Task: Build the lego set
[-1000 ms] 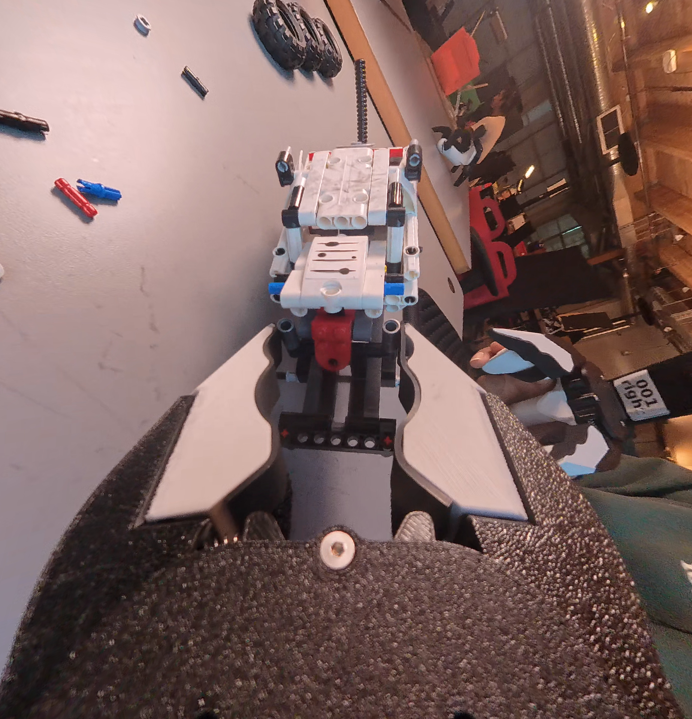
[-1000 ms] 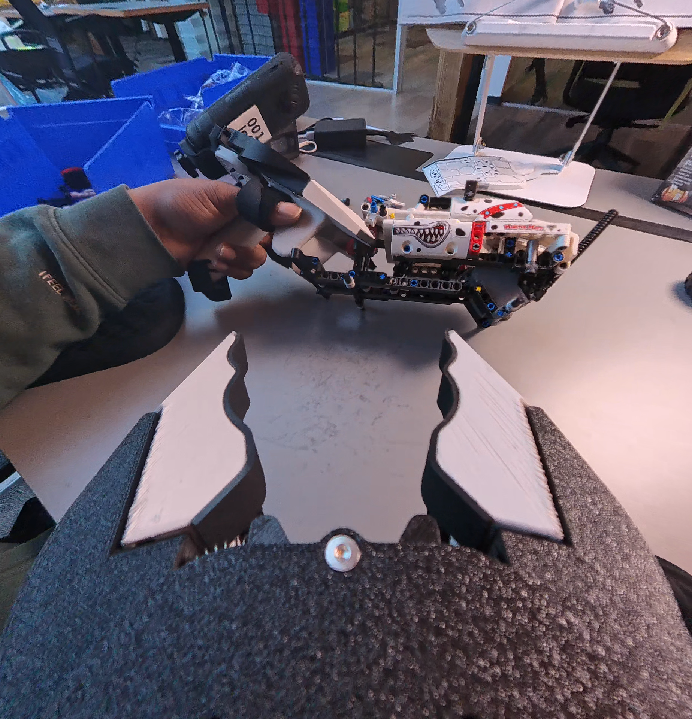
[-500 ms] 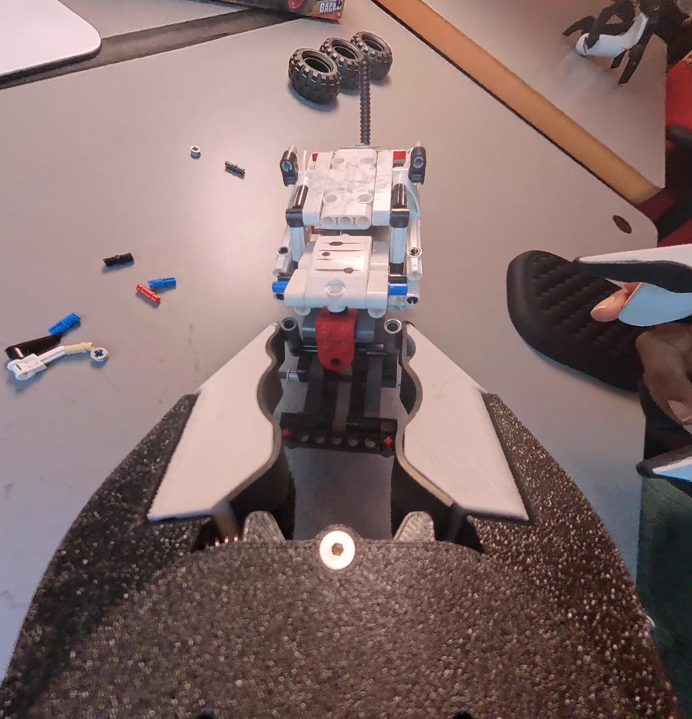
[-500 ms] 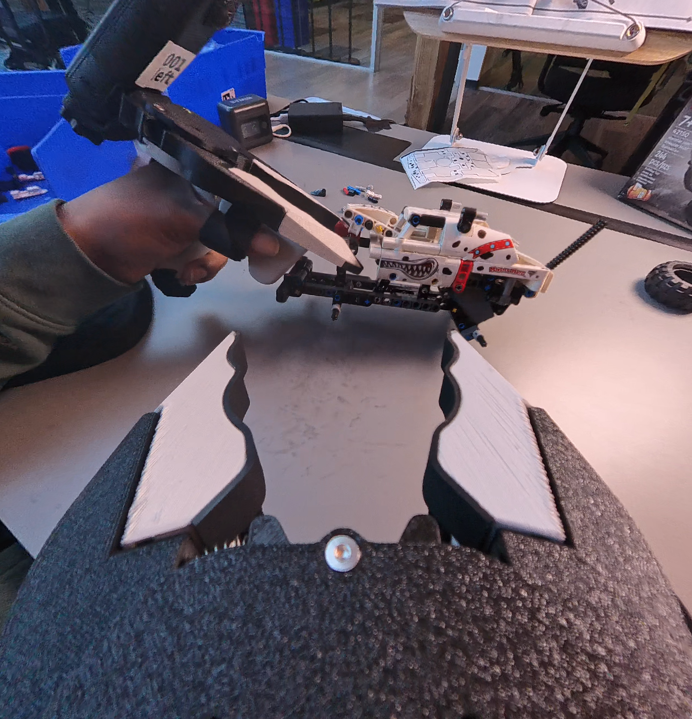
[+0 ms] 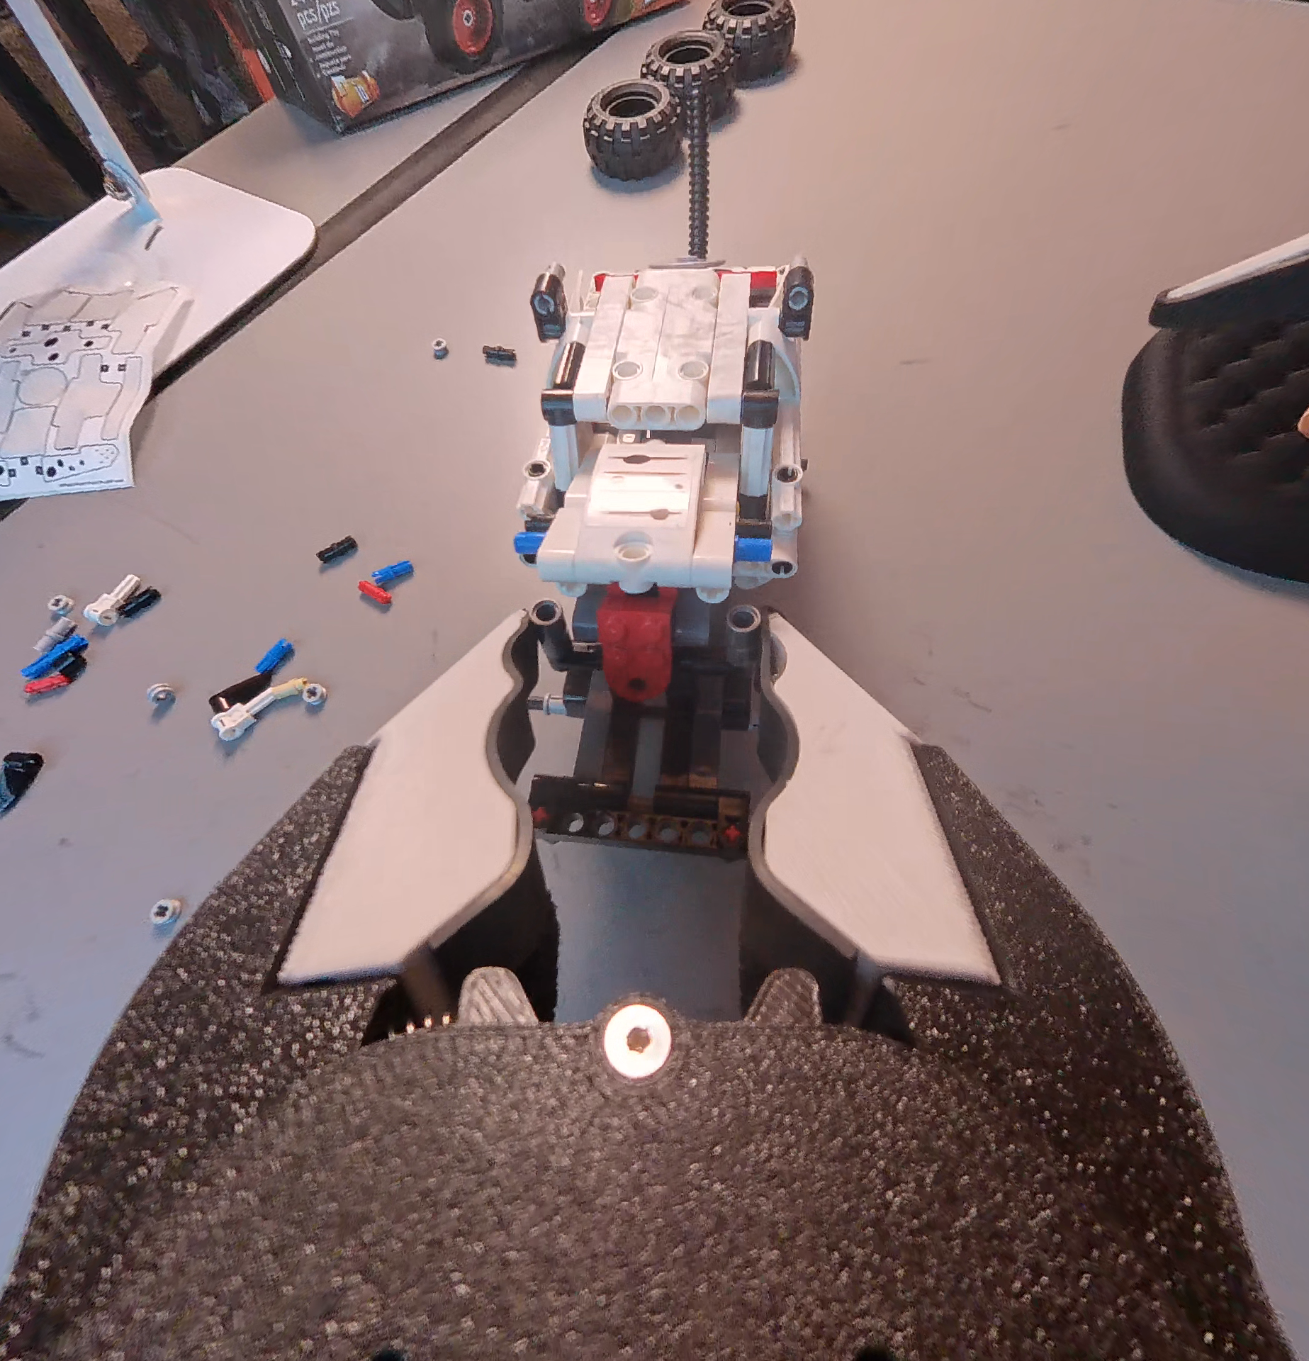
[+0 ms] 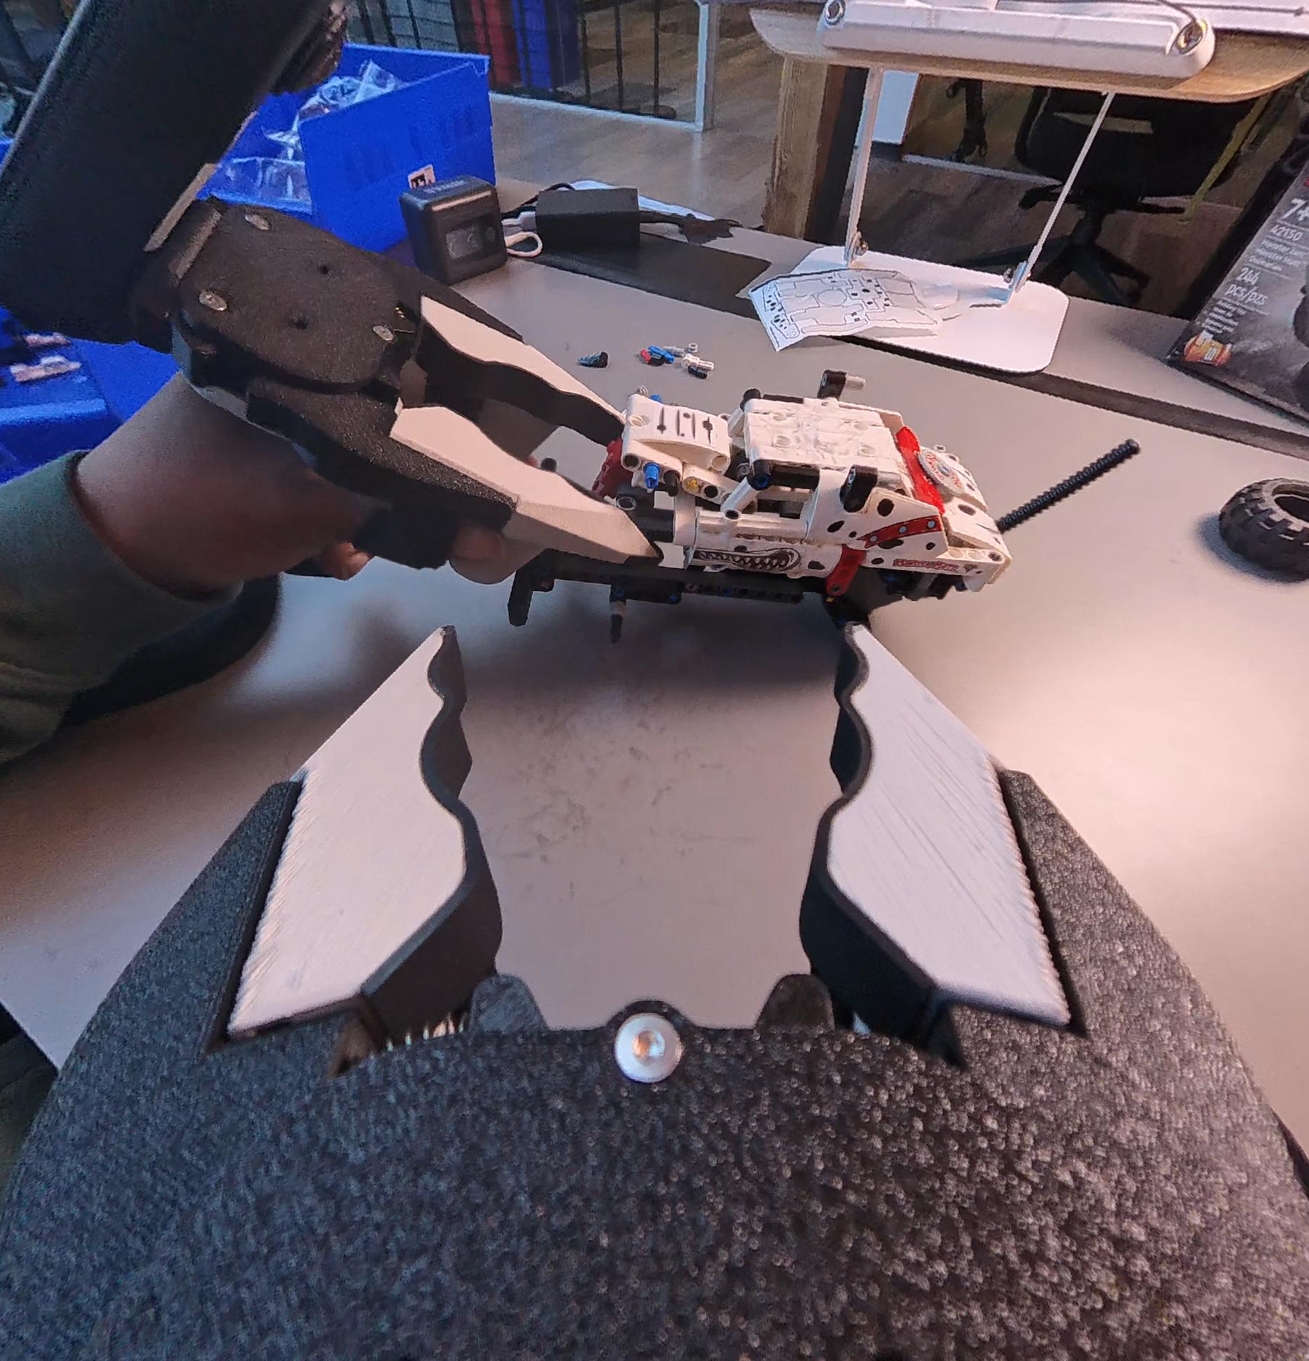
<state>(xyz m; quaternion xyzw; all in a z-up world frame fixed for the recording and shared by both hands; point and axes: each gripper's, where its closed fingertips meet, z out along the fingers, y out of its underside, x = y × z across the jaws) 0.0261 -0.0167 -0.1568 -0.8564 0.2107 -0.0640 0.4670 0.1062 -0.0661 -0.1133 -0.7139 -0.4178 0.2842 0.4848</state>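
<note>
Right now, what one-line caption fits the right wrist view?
Left gripper clamps the white spotted lego truck above the grey table; open right gripper faces it.

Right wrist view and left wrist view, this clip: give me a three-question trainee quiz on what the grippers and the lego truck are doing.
1. True or false: the left gripper is shut on the rear of the lego truck.
2. Multiple choice: the right gripper is A) shut on a tyre, B) open and holding nothing, C) shut on the truck's nose.
3. Fill in: the loose black tyres lie on the grey table ______ the truck's far end in the left wrist view.

Key: 1 true; 2 B; 3 beyond.
</note>
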